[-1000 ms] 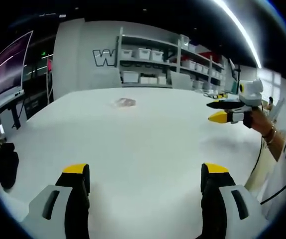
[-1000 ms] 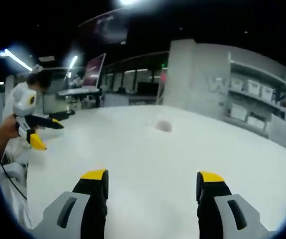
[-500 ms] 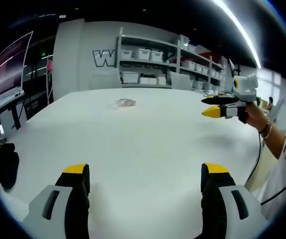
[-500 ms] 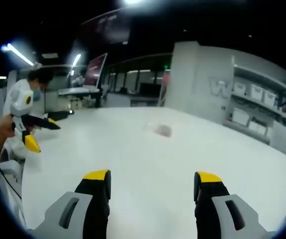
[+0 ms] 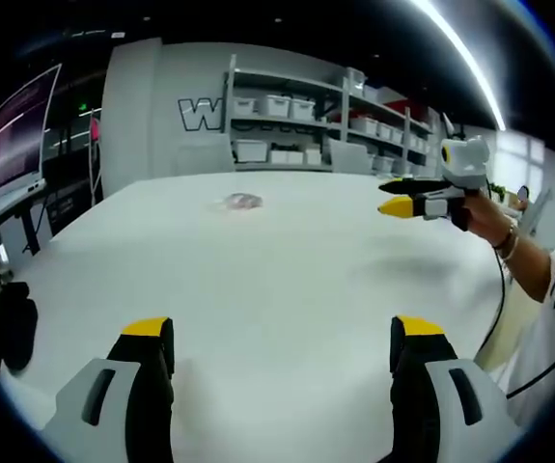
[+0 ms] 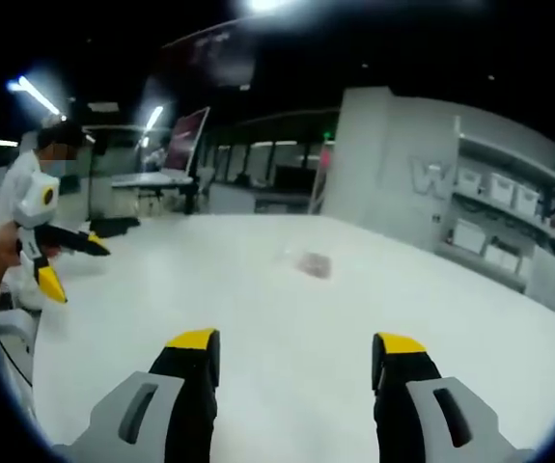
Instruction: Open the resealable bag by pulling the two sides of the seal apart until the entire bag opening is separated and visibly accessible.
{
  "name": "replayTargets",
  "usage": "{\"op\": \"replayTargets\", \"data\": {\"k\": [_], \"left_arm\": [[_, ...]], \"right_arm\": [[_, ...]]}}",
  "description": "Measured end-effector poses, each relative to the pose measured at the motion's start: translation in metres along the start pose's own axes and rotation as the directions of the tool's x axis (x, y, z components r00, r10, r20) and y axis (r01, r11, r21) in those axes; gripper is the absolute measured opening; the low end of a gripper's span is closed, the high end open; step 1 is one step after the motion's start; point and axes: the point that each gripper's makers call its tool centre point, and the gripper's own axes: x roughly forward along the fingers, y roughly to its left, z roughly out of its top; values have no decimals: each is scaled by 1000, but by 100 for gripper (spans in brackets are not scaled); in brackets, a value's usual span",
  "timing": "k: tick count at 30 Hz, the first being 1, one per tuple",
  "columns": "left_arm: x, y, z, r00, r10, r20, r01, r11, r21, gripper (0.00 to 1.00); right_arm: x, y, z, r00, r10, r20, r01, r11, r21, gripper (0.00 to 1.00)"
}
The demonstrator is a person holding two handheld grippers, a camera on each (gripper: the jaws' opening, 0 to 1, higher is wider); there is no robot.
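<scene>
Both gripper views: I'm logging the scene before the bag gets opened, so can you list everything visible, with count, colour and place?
resealable bag: one, clear with a pinkish tint, lying flat far out on the table, untouched
table: one, white, broad, under both grippers
shelving unit: one, grey, against the back wall, carrying white bins
back wall: one, grey, with a large white letter W
monitor: one, dark screen, beside the table
chair: one, black, at the table edge in the left gripper view
ceiling light: one long white strip overhead
left hand-held gripper: one, grey with yellow tips, jaws apart, above the table
right hand-held gripper: one, same colours, jaws apart, above the table
person's hand: one, holding the right hand-held gripper, bracelet on the wrist
</scene>
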Motion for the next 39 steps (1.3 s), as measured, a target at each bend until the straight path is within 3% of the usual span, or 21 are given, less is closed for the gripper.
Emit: {"op": "replayTargets", "data": {"k": [13, 21, 26, 39], "left_arm": [[1, -2, 1, 1000, -6, -5, 6, 1000, 6, 92], [0, -2, 5, 1000, -7, 1, 7, 1000, 11, 92], [-1, -1, 6, 1000, -8, 8, 8, 1000, 11, 92], [-3, 1, 7, 1000, -7, 16, 7, 1000, 8, 92]], "right_arm": [[19, -6, 1, 1000, 9, -7, -9, 1000, 2, 59], [33, -23, 7, 1000, 1, 2, -1, 997, 76, 58], [45, -32, 14, 1000, -18, 11, 17, 997, 76, 57], [66, -26, 20, 1000, -19, 6, 19, 999, -48, 55]]}}
